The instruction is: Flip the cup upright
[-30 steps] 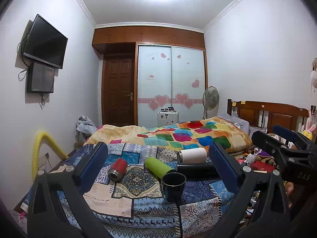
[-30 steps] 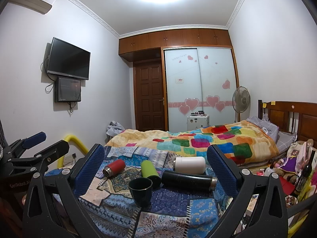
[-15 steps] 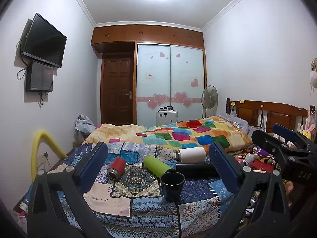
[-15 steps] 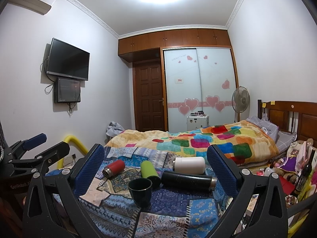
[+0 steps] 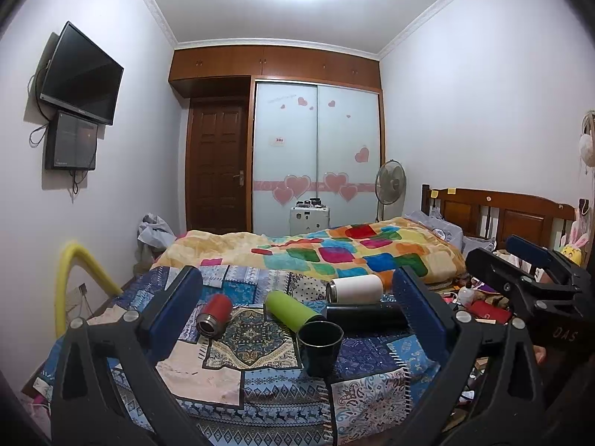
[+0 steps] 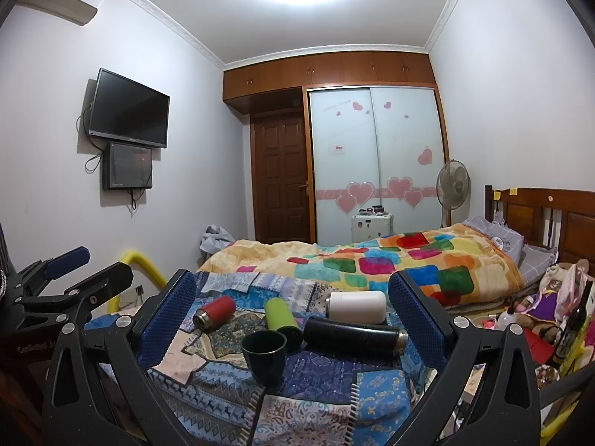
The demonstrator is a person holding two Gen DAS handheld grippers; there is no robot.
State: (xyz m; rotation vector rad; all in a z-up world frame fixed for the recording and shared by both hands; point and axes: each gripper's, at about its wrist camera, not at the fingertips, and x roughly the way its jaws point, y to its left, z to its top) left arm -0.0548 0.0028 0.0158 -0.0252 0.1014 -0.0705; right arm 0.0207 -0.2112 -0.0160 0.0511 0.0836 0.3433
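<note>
four cups still lying, one already up

the dark cup (image 5: 319, 347) stands upright on the patchwork cloth (image 5: 260, 379); red cup (image 5: 215, 314), green cup (image 5: 290, 308), white cup (image 5: 355, 288) and black flask (image 6: 353, 335) lie on their sides. both the left tool (image 5: 297, 312) and right tool (image 6: 288, 312) hang wide apart, holding nothing. the smooth cylinders look rigid, likely to roll; grip mid-body. open room lies leftward.

patchwork cloth (image 5: 260, 379) over bed foot, red flask (image 5: 214, 314) lying near its left edge, green flask (image 5: 288, 310) mid-cloth, white flask (image 5: 355, 288) and black flask (image 5: 366, 317) toward right edge, multicoloured blanket (image 5: 334, 252) behind, wall TV (image 5: 80, 74), standing fan (image 5: 389, 184)
</note>
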